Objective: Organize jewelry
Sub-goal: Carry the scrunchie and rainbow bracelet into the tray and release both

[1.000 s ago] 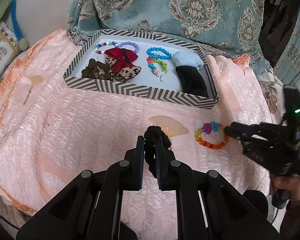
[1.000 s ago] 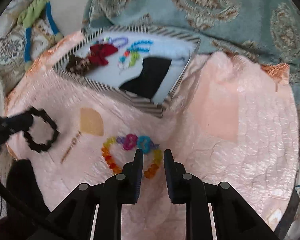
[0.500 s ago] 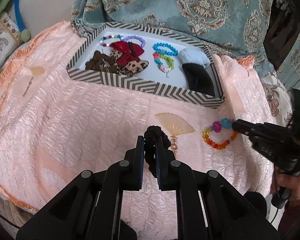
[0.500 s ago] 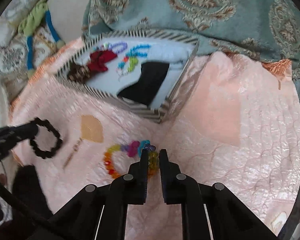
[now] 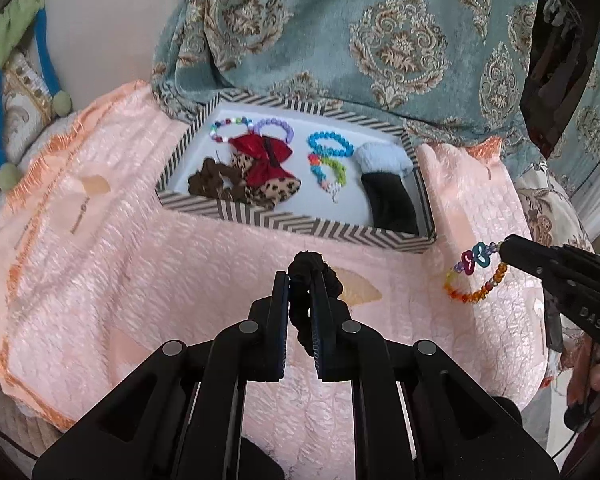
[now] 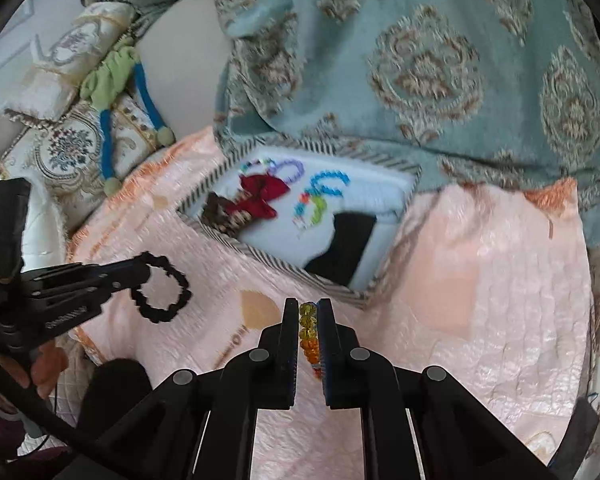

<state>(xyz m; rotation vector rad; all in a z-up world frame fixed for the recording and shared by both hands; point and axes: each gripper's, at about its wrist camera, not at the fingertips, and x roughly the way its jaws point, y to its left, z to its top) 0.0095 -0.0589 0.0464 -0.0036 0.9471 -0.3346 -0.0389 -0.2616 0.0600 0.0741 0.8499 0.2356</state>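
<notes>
With your left gripper [image 5: 304, 280] clamped on the black scrunchie [image 6: 162, 288] and your right gripper [image 6: 309, 312] on the rainbow bracelet [image 5: 474, 276], both just short of the striped tray [image 5: 300, 224], carry them over its near wall into bare white spots.

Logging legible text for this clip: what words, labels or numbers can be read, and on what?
"DAS": raised letters on the right gripper body, left wrist view.
Raised lettering on the left gripper body, right wrist view: too blurred to read.
Small print on the pink quilted cover: too small to read.
</notes>
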